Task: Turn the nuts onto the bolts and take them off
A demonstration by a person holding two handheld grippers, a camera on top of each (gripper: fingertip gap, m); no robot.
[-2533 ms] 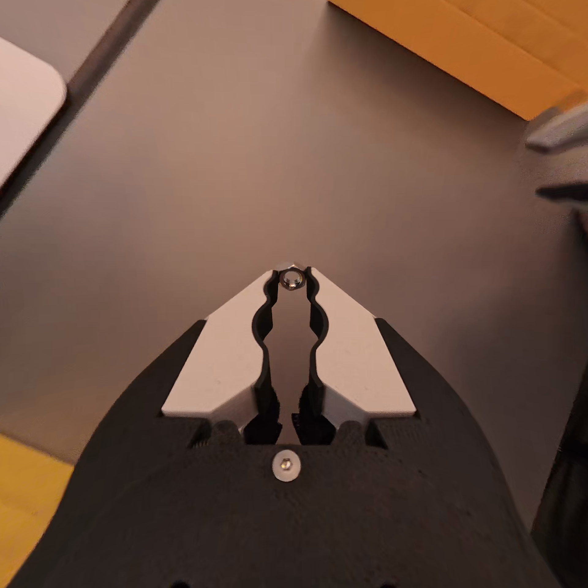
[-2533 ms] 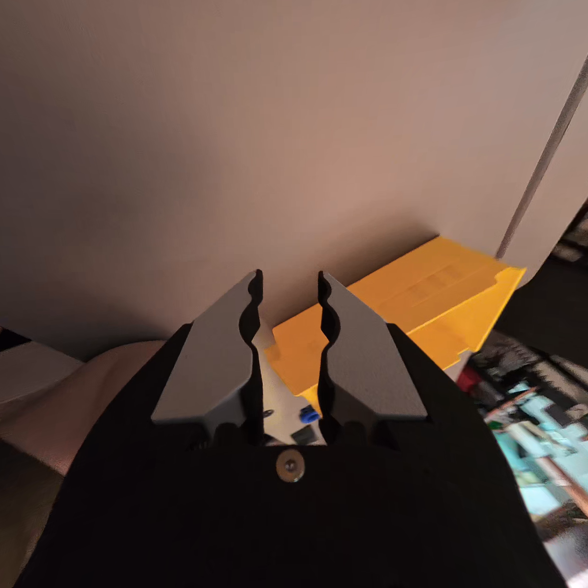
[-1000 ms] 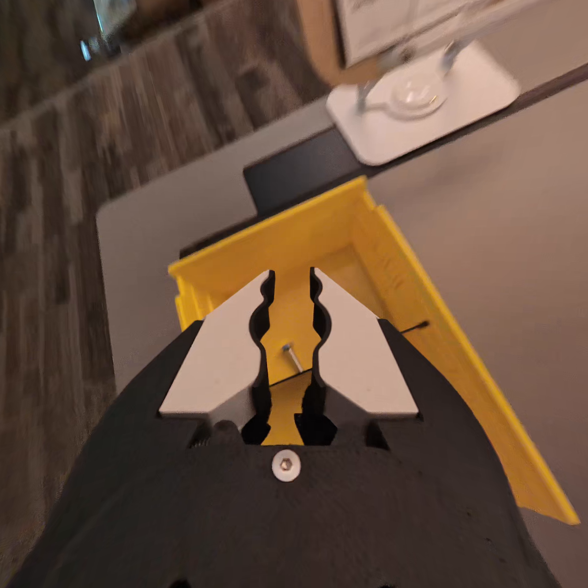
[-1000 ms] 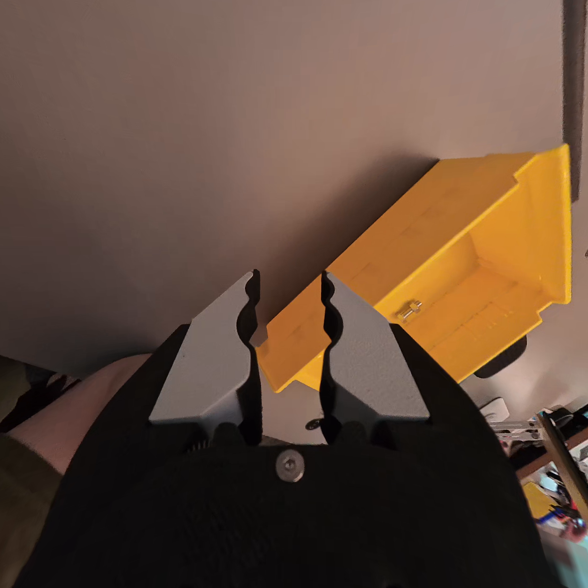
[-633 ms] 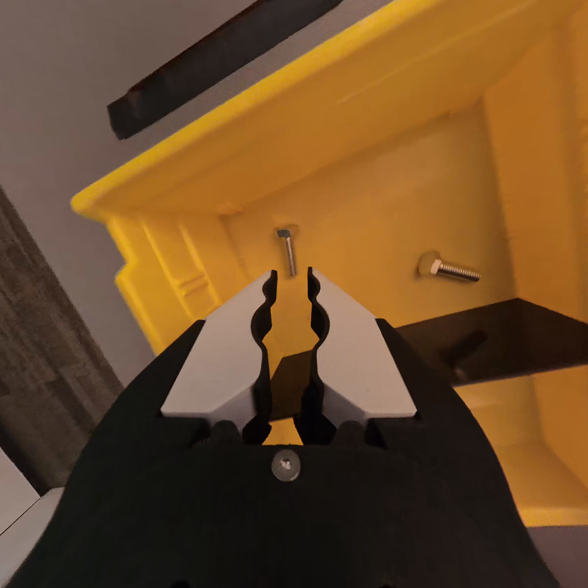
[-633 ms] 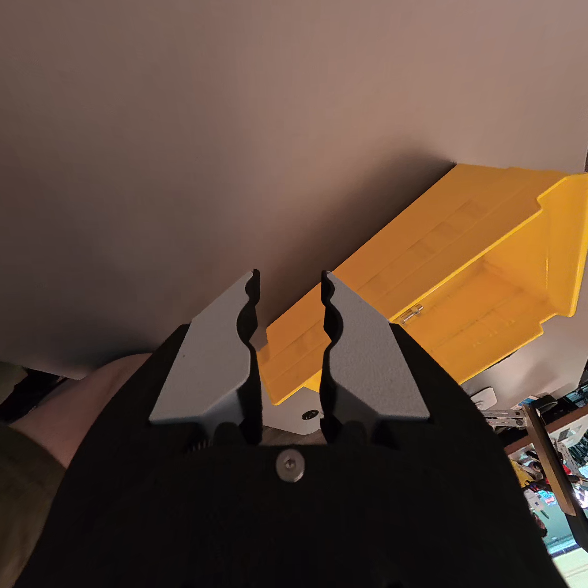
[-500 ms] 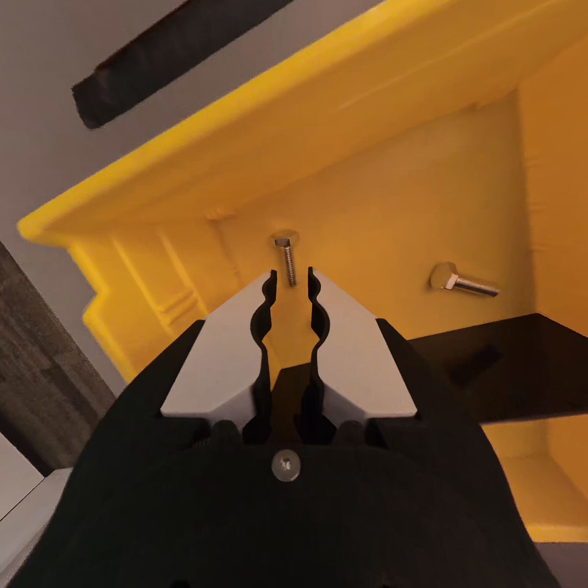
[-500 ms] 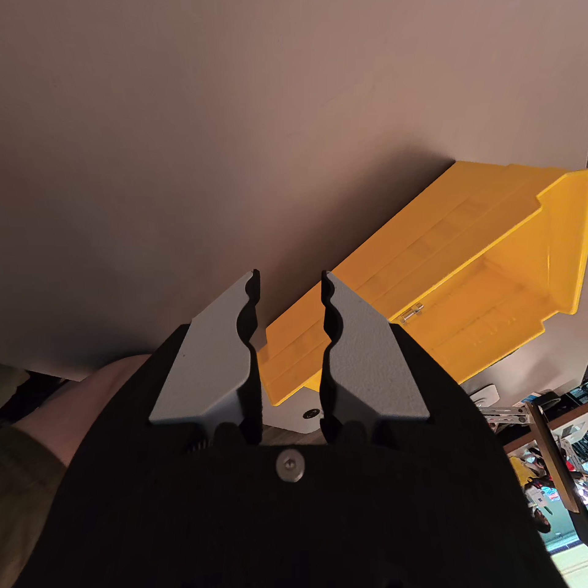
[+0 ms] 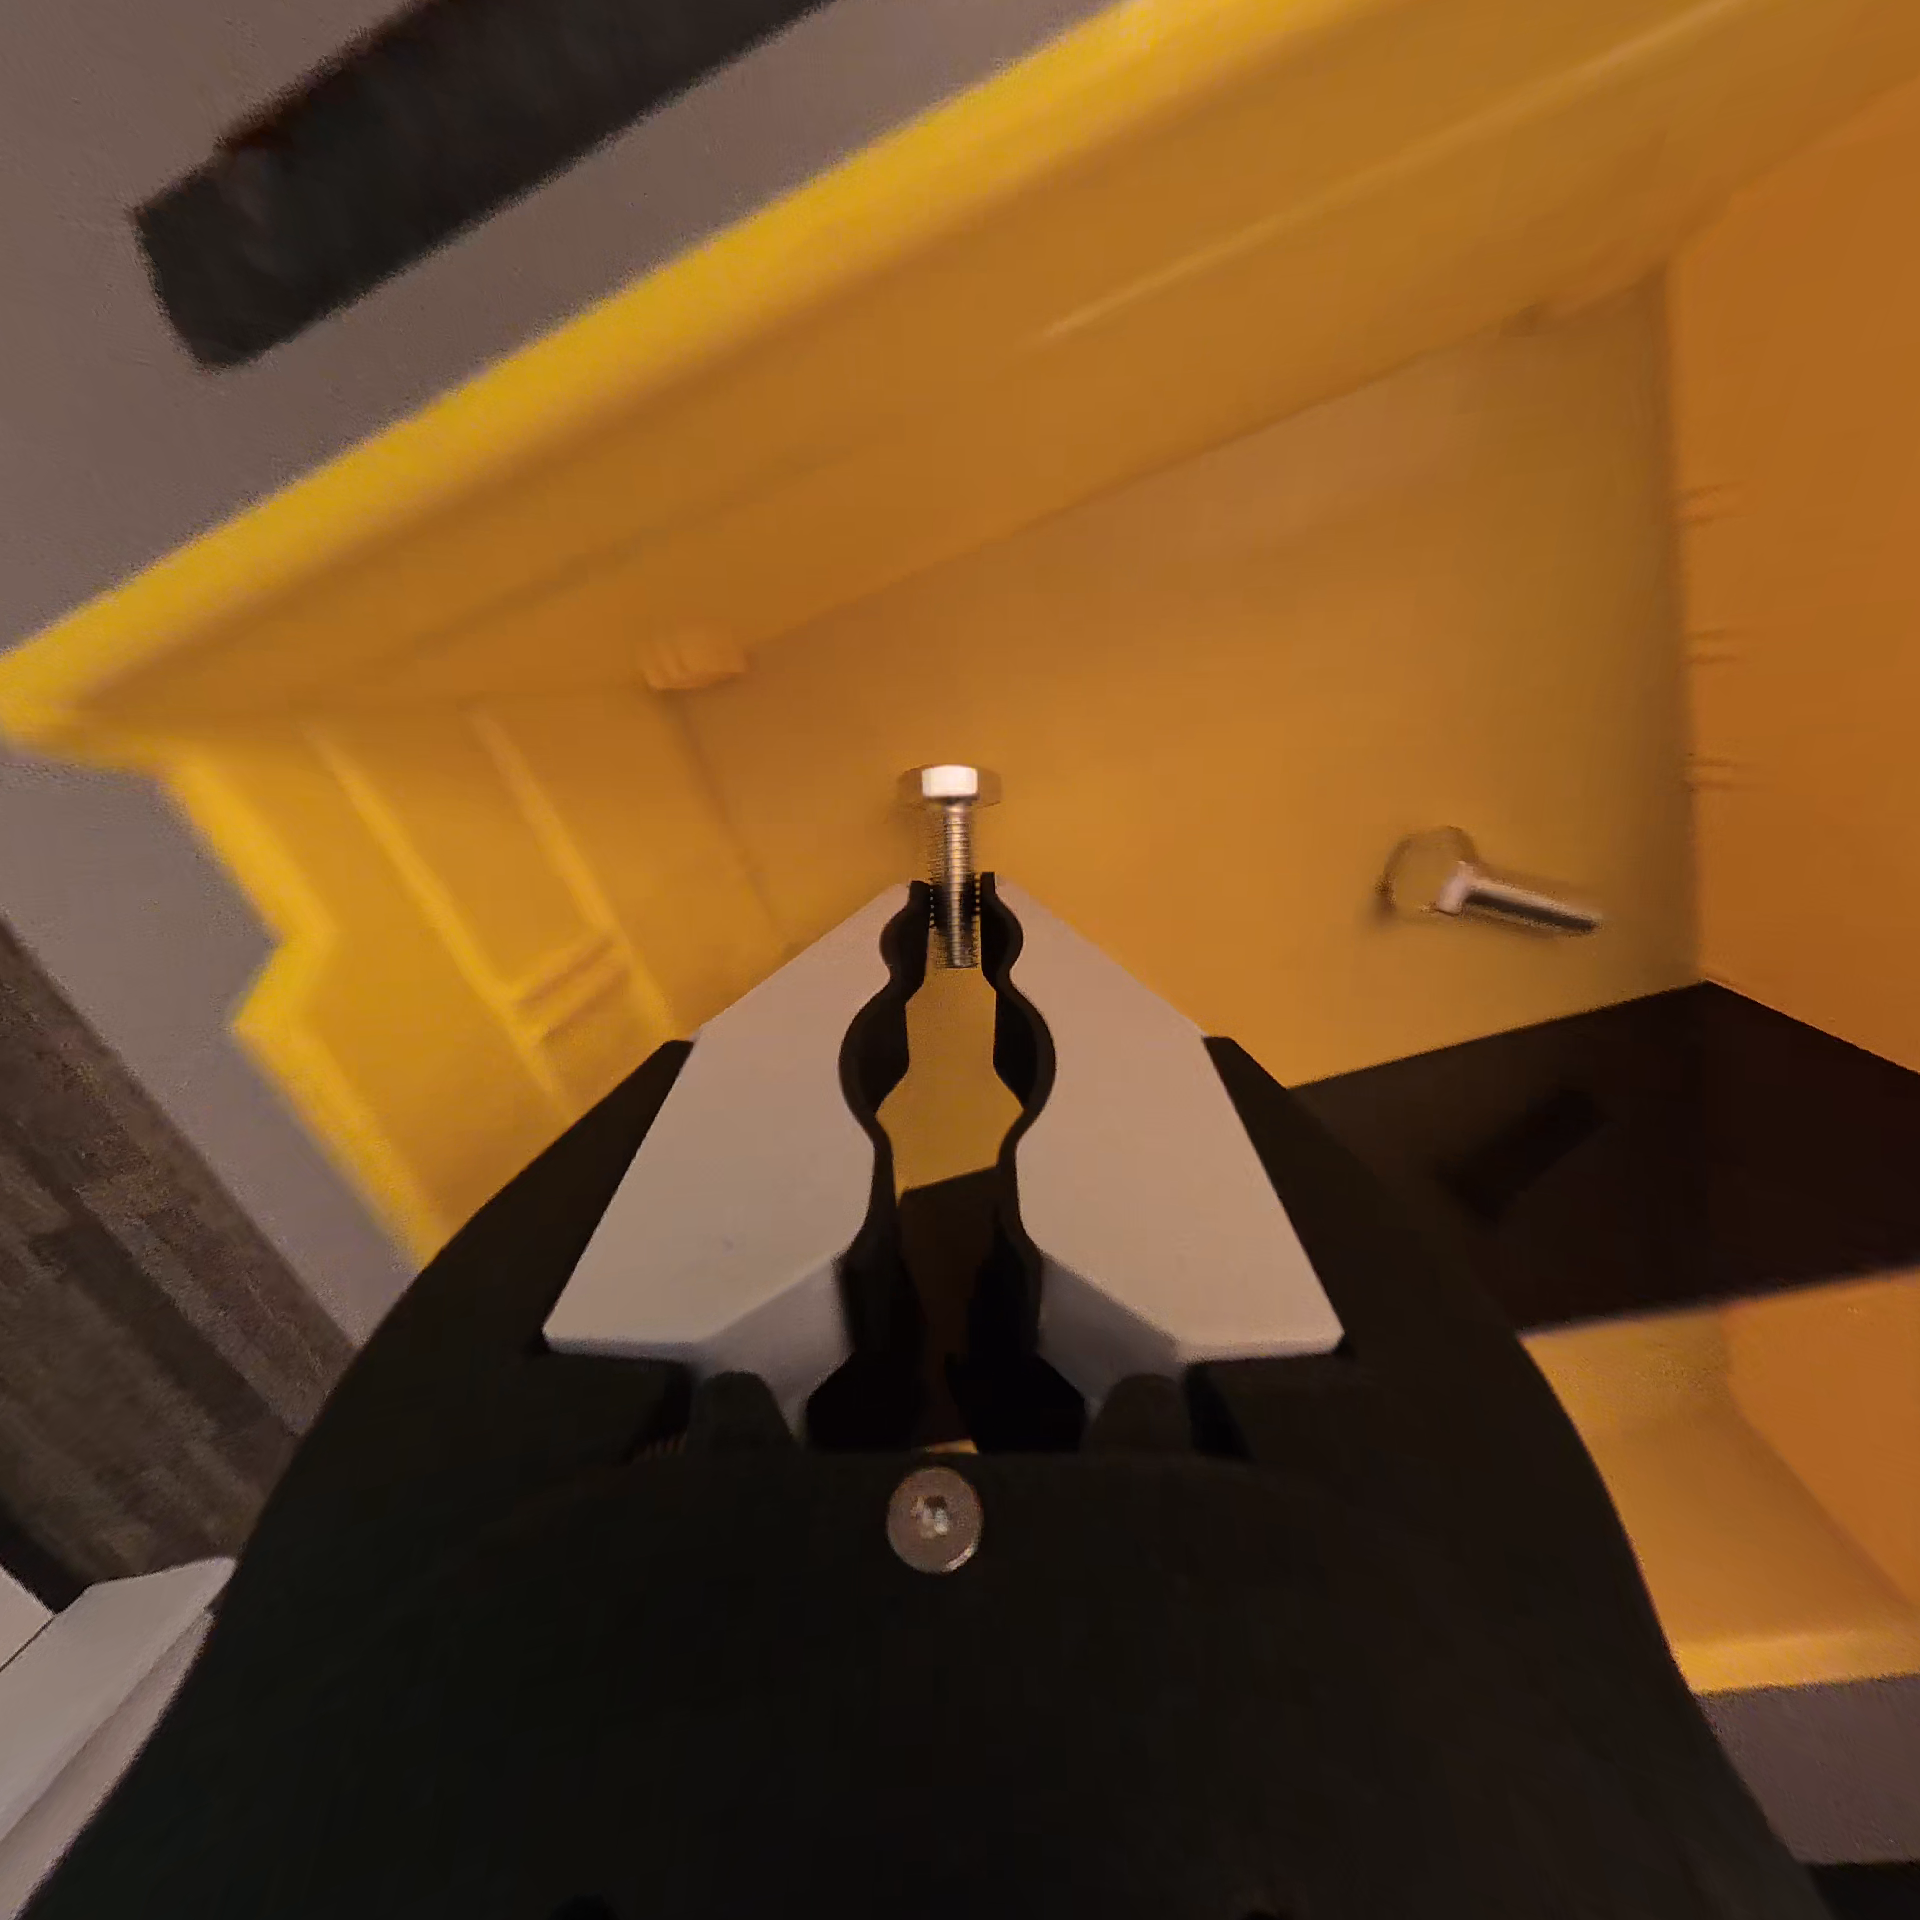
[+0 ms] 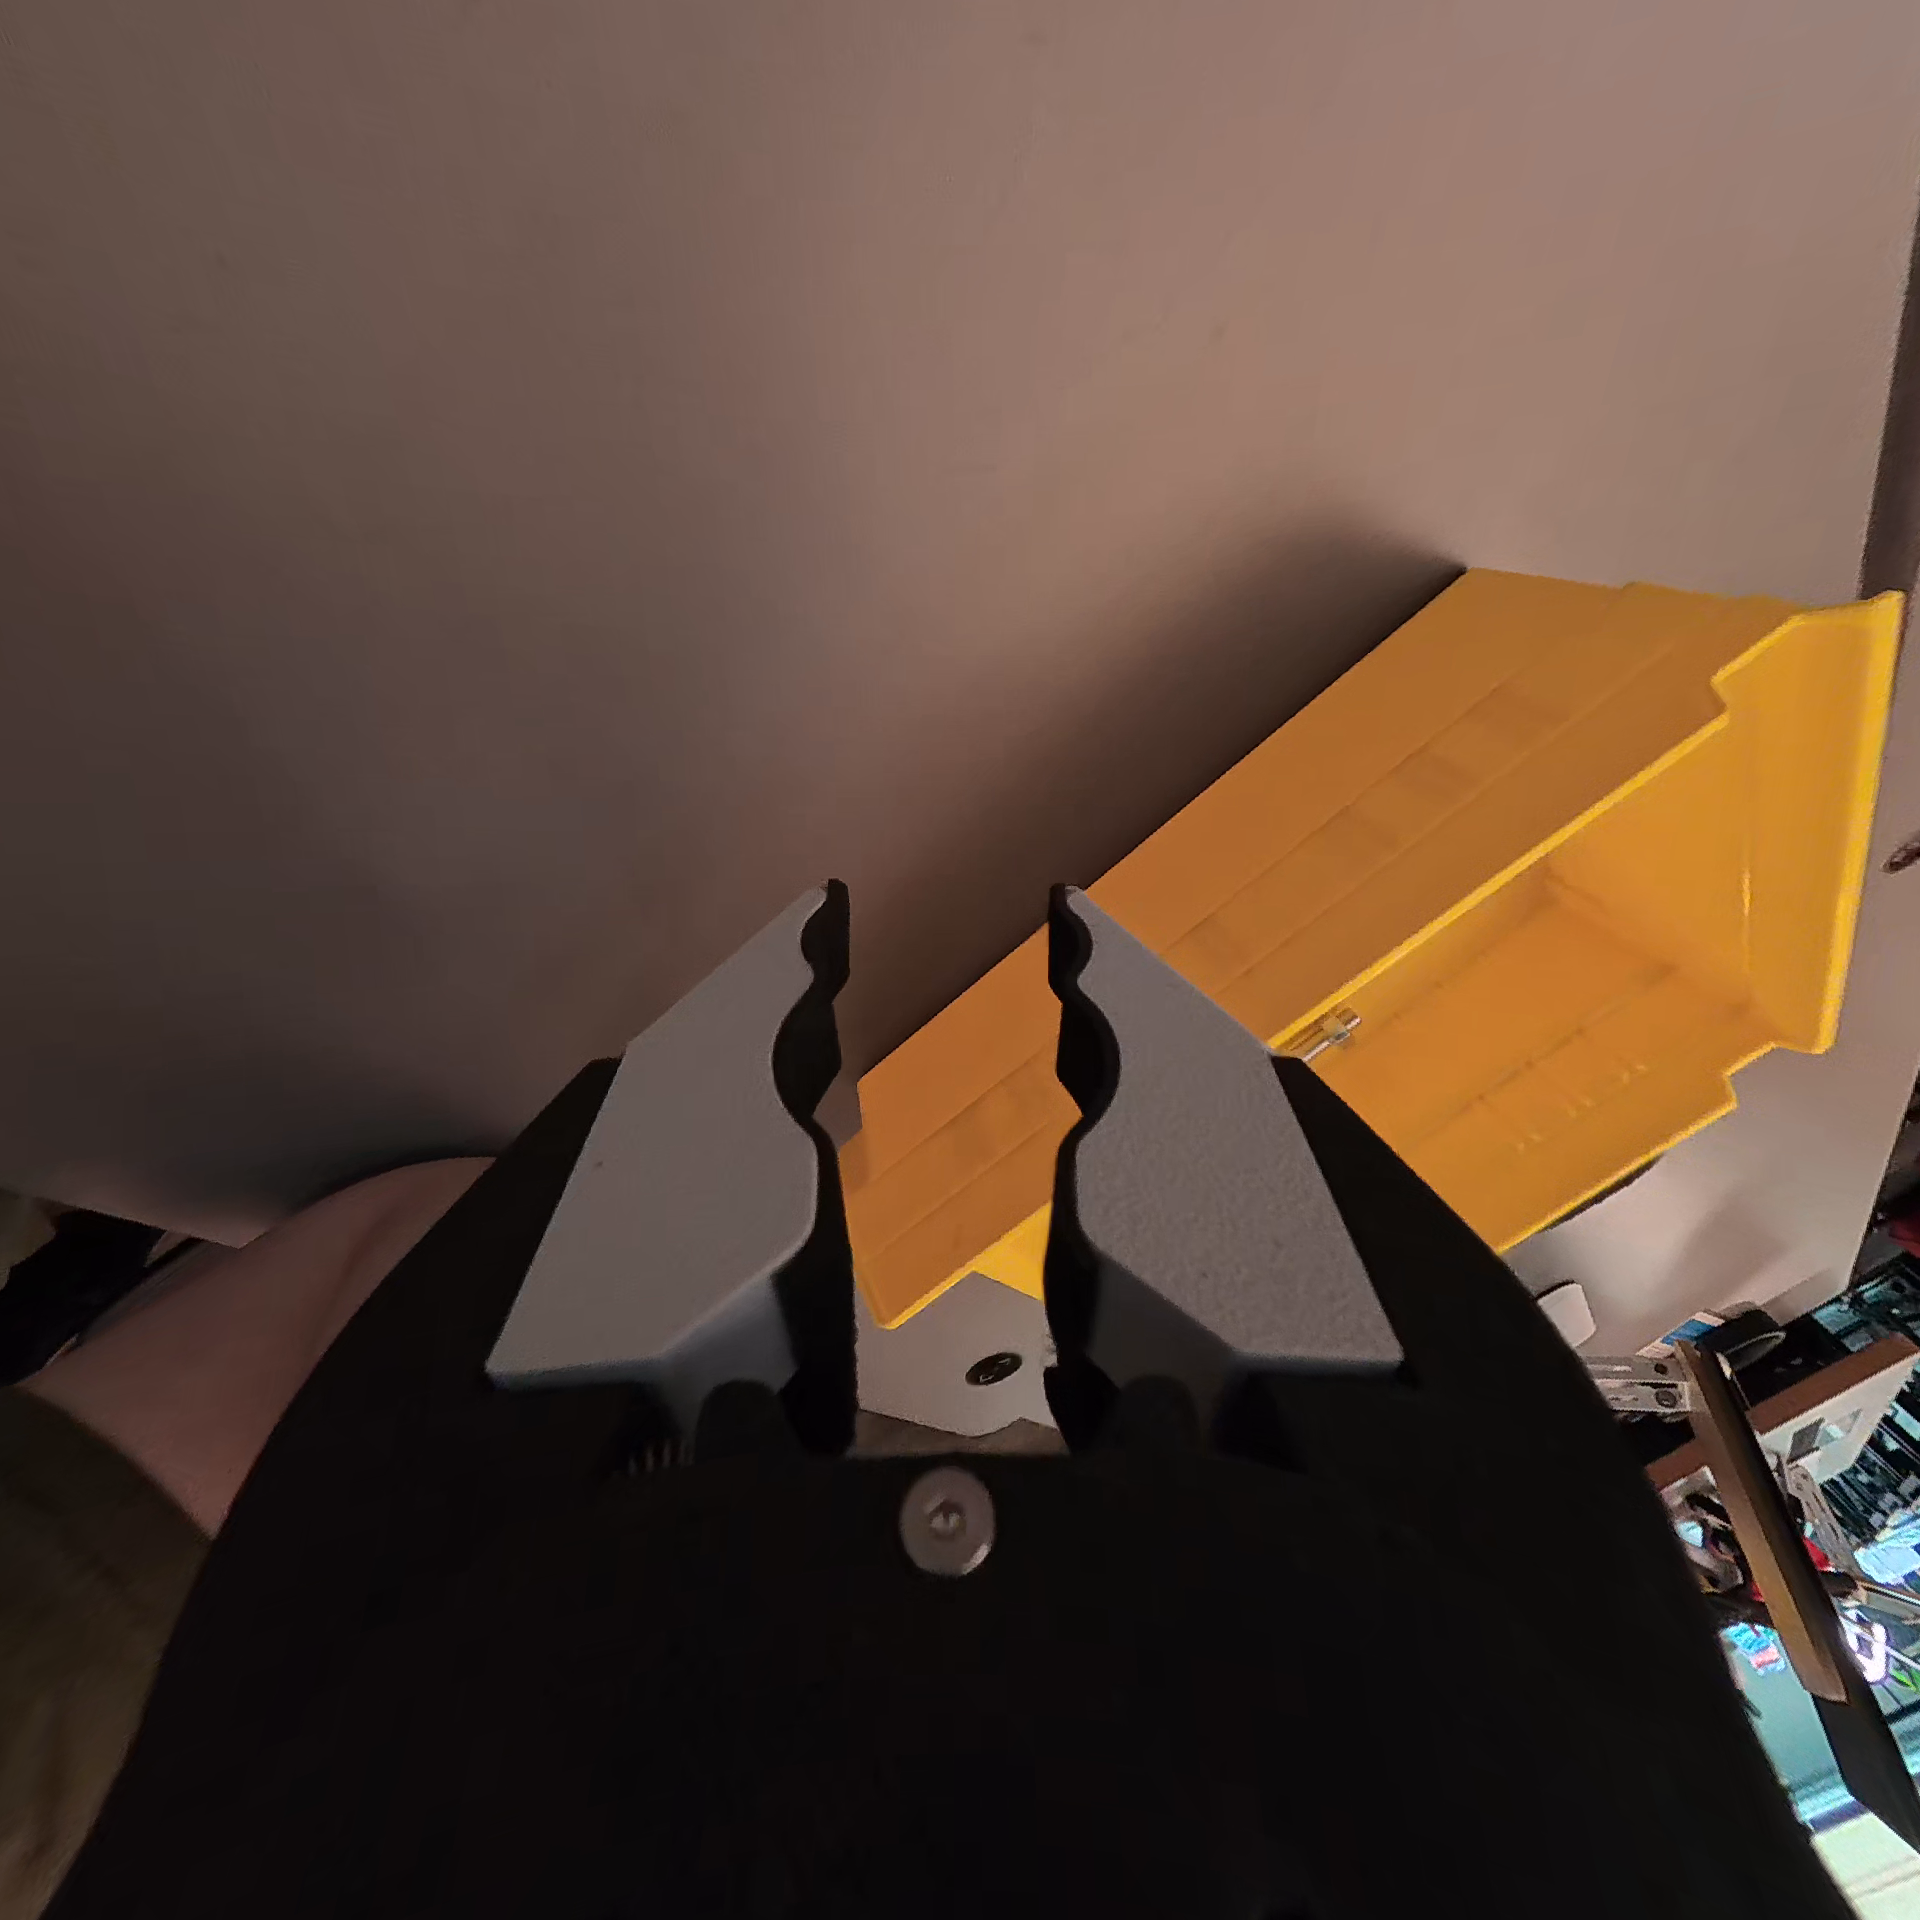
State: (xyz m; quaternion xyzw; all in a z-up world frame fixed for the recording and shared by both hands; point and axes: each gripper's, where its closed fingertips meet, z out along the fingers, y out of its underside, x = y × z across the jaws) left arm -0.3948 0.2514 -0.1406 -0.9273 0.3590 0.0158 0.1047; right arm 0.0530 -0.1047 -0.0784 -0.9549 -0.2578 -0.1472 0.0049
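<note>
Yellow bin [image 9: 1143, 312] filled my view; left claw [image 9: 956, 902] pinched the bolt [image 9: 951, 852] shank, head pointing straight away. Right claw [image 10: 948, 902] gaped empty, well apart.

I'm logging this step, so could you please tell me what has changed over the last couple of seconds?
The left hand-held gripper let go of the nut it held, swung to the yellow bin, moved in and closed on a bolt by its thread. The second bolt lies as before. The right hand-held gripper stays open and empty over the table.
</note>
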